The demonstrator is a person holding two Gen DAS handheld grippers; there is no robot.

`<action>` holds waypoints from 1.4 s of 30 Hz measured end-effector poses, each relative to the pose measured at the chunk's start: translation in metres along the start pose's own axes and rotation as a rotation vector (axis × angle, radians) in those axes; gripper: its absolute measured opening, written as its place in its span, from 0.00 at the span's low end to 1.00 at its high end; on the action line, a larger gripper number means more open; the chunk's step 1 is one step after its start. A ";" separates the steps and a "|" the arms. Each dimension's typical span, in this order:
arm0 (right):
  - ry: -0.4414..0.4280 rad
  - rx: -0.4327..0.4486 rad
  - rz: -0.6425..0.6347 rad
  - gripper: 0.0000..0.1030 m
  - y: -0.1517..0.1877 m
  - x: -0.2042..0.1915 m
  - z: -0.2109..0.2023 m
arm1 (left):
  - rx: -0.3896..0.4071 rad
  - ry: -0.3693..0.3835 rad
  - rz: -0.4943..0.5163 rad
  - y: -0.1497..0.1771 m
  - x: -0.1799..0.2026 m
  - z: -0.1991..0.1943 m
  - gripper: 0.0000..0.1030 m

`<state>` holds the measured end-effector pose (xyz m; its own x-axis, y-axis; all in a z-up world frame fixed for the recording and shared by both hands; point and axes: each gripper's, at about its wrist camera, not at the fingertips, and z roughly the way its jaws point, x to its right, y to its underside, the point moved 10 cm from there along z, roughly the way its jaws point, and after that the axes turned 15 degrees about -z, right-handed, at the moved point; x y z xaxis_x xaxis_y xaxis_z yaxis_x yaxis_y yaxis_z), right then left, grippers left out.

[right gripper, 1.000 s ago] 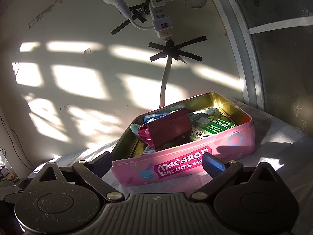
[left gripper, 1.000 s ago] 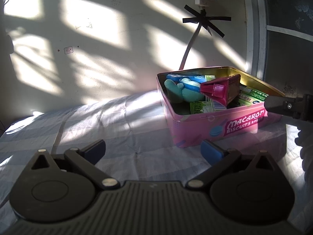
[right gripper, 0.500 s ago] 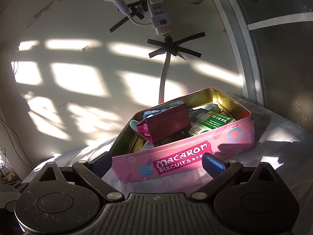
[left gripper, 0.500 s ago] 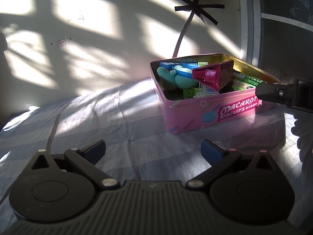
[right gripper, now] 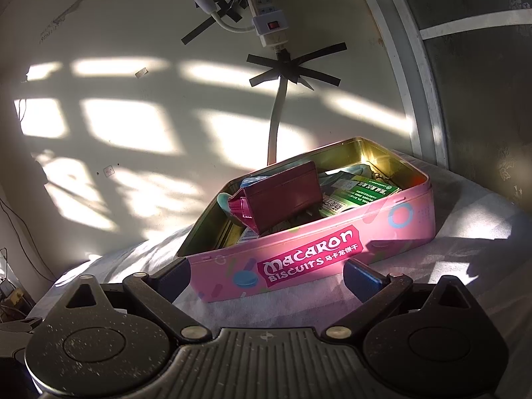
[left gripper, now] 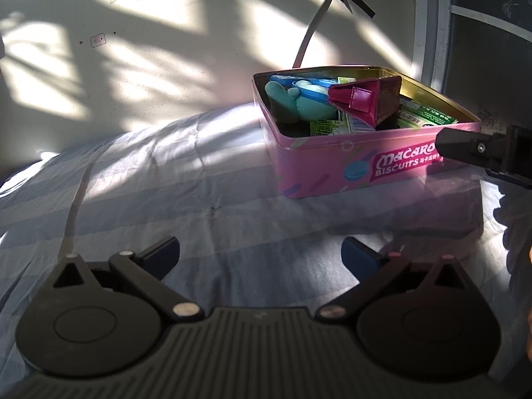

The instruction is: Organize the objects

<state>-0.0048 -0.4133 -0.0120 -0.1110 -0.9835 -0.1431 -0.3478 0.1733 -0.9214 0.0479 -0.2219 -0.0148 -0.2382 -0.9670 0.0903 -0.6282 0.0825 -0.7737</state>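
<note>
A pink "Macaron Biscuits" tin point(left gripper: 319, 179) stands open on the bed; it also shows in the right wrist view point(right gripper: 382, 232). In it lie a magenta wallet point(left gripper: 362, 99) point(right gripper: 282, 196), a teal plush toy point(left gripper: 292, 103), green packets point(left gripper: 425, 114) point(right gripper: 362, 193) and blue items. My left gripper point(left gripper: 261, 254) is open and empty, low over the sheet, short and left of the tin. My right gripper point(right gripper: 266, 276) is open and empty, just in front of the tin's front wall. Part of the right gripper shows at the left view's right edge point(left gripper: 478, 148).
A light blue checked sheet point(left gripper: 166, 183) covers the bed. A sunlit wall point(right gripper: 133, 116) rises behind the tin, with a taped white cable point(right gripper: 276, 123) and power strip point(right gripper: 266, 20). A dark window with a white frame point(right gripper: 409, 76) is at the right.
The left gripper has tipped down and moved nearer the tin, which now sits higher in its view. The right gripper has edged closer to the tin. Both stayed open.
</note>
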 end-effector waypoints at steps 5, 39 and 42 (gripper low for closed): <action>-0.002 -0.006 0.005 0.96 0.002 0.000 0.001 | -0.006 0.002 0.014 0.002 0.001 0.002 1.00; -0.001 -0.032 0.033 0.96 0.014 0.002 0.005 | -0.062 -0.011 0.030 0.014 0.005 0.011 1.00; -0.002 -0.035 0.038 0.96 0.015 0.002 0.005 | -0.065 -0.013 0.032 0.015 0.005 0.012 1.00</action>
<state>-0.0052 -0.4128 -0.0279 -0.1229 -0.9762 -0.1787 -0.3754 0.2124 -0.9022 0.0461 -0.2287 -0.0335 -0.2493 -0.9667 0.0580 -0.6677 0.1282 -0.7333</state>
